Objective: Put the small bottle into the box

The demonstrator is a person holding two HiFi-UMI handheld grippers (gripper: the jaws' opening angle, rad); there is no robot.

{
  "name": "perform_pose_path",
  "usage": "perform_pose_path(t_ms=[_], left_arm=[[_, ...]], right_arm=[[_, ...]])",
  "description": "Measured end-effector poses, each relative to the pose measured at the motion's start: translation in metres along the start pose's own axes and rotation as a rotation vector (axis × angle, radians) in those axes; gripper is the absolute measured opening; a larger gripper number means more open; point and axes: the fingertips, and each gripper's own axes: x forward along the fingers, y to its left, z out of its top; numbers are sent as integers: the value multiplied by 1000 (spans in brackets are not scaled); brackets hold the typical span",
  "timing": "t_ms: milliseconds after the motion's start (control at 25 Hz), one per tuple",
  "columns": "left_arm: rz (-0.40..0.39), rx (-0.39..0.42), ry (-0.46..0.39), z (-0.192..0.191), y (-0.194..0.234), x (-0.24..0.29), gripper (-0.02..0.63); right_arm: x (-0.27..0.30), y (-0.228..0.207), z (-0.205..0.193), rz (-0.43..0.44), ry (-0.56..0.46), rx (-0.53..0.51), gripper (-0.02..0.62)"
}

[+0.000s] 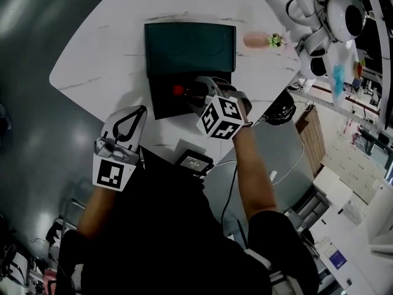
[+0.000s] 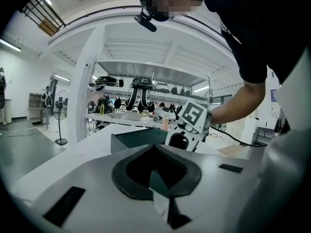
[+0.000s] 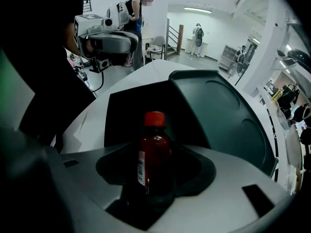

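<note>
Over the open dark-green box (image 1: 161, 106) on the white tabletop (image 1: 92, 66), the right gripper (image 1: 198, 90) has its fingers pinching the small bottle (image 3: 154, 161) (dark red, red cap). Nearby at the tabletop's edge, the left gripper (image 1: 142, 109) keeps its fingers pressed together, empty.

White marble table (image 1: 98, 60), grey floor (image 1: 31, 54), white shelving (image 2: 146, 68)

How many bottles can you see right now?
1. The bottle is clamped in the right gripper, at the open box. A pink thing beyond the box is too blurred to tell.
</note>
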Motion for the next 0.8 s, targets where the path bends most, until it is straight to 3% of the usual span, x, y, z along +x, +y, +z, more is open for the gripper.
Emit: perform_pose_path(t_ms=[280, 800], left_arm=[[2, 10, 20, -5, -3, -4, 15], [6, -17, 16, -10, -1, -1, 15]], right_arm=[[7, 2, 0, 19, 19, -22, 233], [12, 4, -1, 71, 29, 42, 240]])
